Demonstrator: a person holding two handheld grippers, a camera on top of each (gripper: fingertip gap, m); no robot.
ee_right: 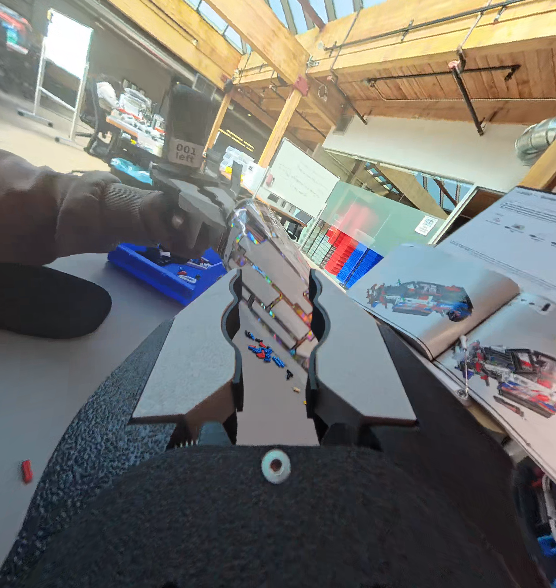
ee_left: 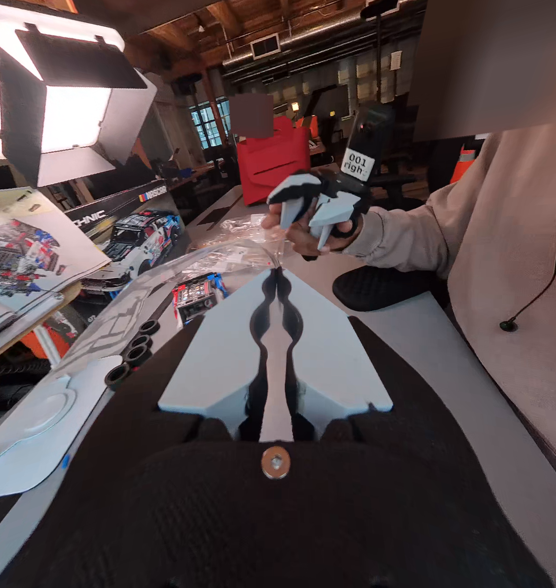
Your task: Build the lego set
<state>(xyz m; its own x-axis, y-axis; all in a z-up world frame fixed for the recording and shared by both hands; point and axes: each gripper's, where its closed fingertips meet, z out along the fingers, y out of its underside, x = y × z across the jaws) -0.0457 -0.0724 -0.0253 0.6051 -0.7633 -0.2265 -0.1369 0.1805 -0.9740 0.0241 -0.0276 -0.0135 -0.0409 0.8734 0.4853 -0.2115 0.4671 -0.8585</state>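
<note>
My left gripper (ee_left: 277, 271) is shut on the edge of a clear plastic bag (ee_left: 117, 321) and holds it up off the grey table (ee_left: 413, 350). The bag runs down to the left and glints. In the right wrist view the left gripper (ee_right: 221, 227) holds the same shiny bag (ee_right: 270, 254) just beyond my right gripper (ee_right: 275, 286), which is open with the bag seen in the gap between its fingers. From the left wrist view the right gripper (ee_left: 303, 238) is open and points down above the bag's top edge. A partly built Lego block (ee_left: 197, 296) lies on the table.
Loose blue and red pins (ee_right: 264, 350) lie ahead. A blue tray (ee_right: 162, 276) with parts is on the left and a red piece (ee_right: 26, 471) nearby. The open instruction booklet (ee_right: 461, 318), set box (ee_left: 136, 229), black tyres (ee_left: 136, 346), more bags (ee_left: 238, 222) and a lamp (ee_left: 63, 111) surround the table. The tips of one gripper are about 10 cm away from the tips of the other.
</note>
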